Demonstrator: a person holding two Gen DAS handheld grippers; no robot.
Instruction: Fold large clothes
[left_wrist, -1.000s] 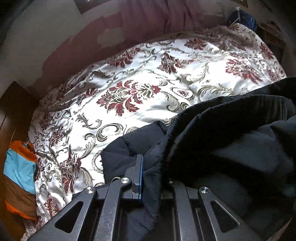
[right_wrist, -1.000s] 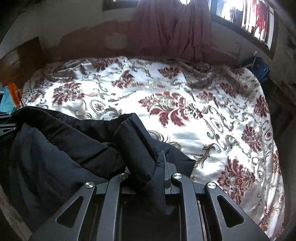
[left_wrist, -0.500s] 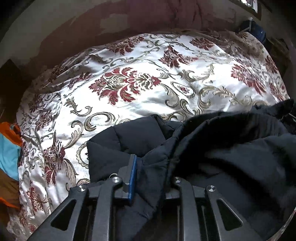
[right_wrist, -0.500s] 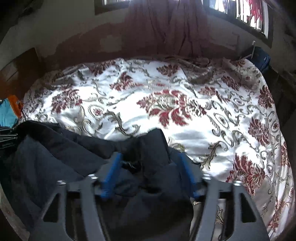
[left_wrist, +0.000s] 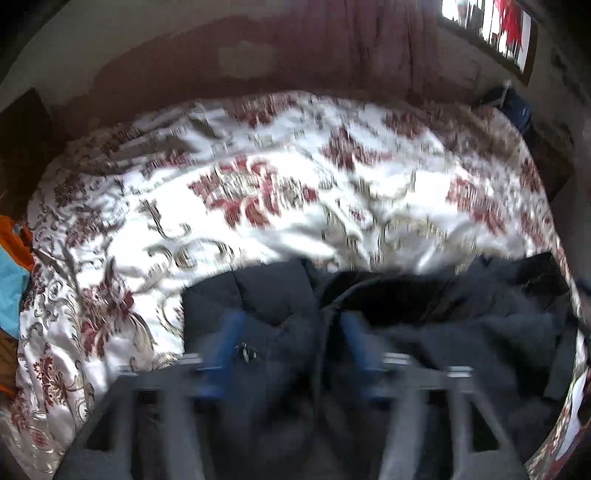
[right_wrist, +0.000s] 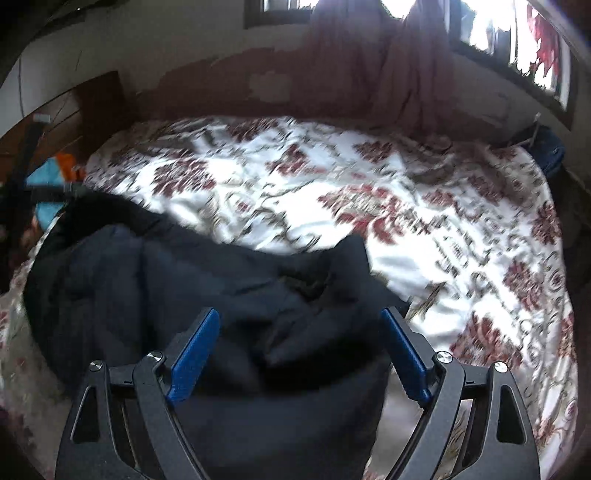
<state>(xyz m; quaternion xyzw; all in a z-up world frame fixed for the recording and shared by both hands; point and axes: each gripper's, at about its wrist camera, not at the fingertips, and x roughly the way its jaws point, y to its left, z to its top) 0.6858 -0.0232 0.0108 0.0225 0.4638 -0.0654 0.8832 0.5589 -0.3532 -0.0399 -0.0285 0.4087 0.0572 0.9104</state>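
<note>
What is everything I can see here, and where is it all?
jacket: one, black, puffy, crumpled on the near edge of the bed.
bedspread: one, white with red flowers, covering the bed.
curtain: one, dusty pink, hanging at the far wall.
window: one, bright, upper right.
cloth: one, orange and light blue, beside the bed's left edge.
bag: one, dark blue, far right corner.
left claw: one, black with blue pads, open over the jacket, blurred.
right claw: one, black with blue pads, open over the jacket.

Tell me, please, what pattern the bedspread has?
White satin bedspread with dark red floral motifs and olive scrolls; clearest in the right wrist view.
</note>
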